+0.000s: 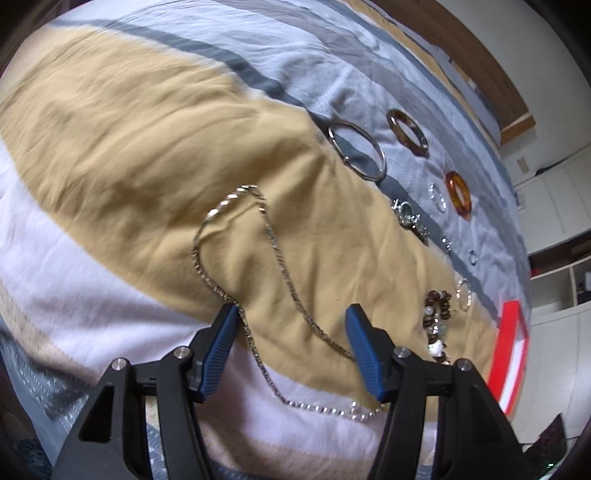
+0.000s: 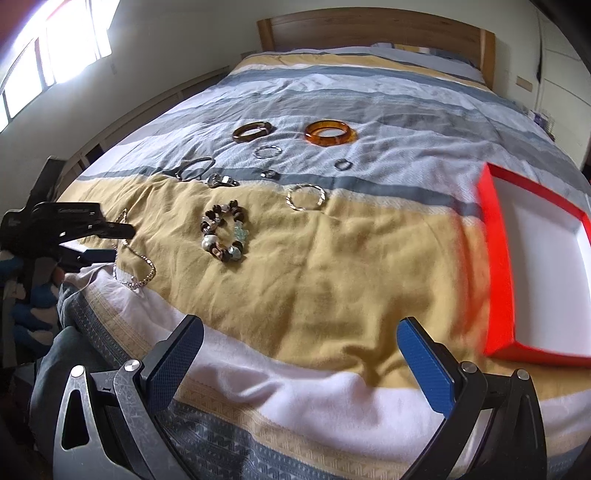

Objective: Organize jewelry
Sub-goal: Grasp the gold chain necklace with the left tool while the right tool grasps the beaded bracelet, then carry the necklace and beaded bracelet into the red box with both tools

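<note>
A long silver chain necklace (image 1: 273, 251) lies looped on the tan stripe of the bedspread, and my left gripper (image 1: 291, 314) stands open right over its near part, fingers on either side. The chain (image 2: 135, 266) and the left gripper (image 2: 110, 242) show at the left of the right wrist view. My right gripper (image 2: 299, 330) hangs open above the bed's near edge, holding nothing. Spread across the bed are a beaded bracelet (image 2: 223, 236), a twisted silver bangle (image 2: 306, 197), an amber bangle (image 2: 328, 133), a brown bangle (image 2: 253, 131) and a thin metal bangle (image 1: 356, 151).
A red box with a white inside (image 2: 535, 266) rests on the bed at the right. Small rings (image 2: 267, 151) and a watch-like piece (image 2: 221, 181) lie mid-bed. The wooden headboard (image 2: 369, 27) stands at the far end, and a person's sleeve (image 2: 26, 291) is at the left.
</note>
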Motion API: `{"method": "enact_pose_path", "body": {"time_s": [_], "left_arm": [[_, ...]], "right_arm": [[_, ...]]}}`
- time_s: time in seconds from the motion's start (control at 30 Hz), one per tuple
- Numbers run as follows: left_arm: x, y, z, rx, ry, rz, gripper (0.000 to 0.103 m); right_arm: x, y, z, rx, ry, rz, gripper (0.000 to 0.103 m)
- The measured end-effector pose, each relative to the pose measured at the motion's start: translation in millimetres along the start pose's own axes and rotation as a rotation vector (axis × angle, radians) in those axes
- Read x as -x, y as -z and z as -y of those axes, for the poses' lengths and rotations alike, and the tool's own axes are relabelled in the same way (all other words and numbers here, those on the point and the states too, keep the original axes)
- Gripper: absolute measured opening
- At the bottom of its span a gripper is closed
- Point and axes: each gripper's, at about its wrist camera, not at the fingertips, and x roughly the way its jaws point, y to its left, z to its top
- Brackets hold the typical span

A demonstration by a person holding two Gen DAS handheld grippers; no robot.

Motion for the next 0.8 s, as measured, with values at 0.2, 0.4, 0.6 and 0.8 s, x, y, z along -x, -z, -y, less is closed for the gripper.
{"method": "enact_pose_path", "body": {"time_s": [0.2, 0.4, 0.6, 0.8], "left_arm": [[-3.8, -3.3, 0.0, -0.047, -0.064, 0.018, 0.008], [4.5, -11.4, 7.1, -0.123, -0.059, 0.058, 0.004], [19.8, -28.2, 20.9, -0.195, -0.054, 0.126, 0.004], [24.9, -32.2, 22.8, -0.209, -0.021, 0.13, 0.004]], "right_arm": [[-20.4, -26.1, -20.4, 0.046, -0.118, -0.025, 0.077], [-57.0, -48.6, -46.4, 0.066, -0.206, -0.074, 0.071], [-91.4, -61.9, -53.1, 0.061, -0.185, -0.117, 0.071], [-102.2, -56.9, -53.9, 0.074, -0.184, -0.149, 0.021]]}}
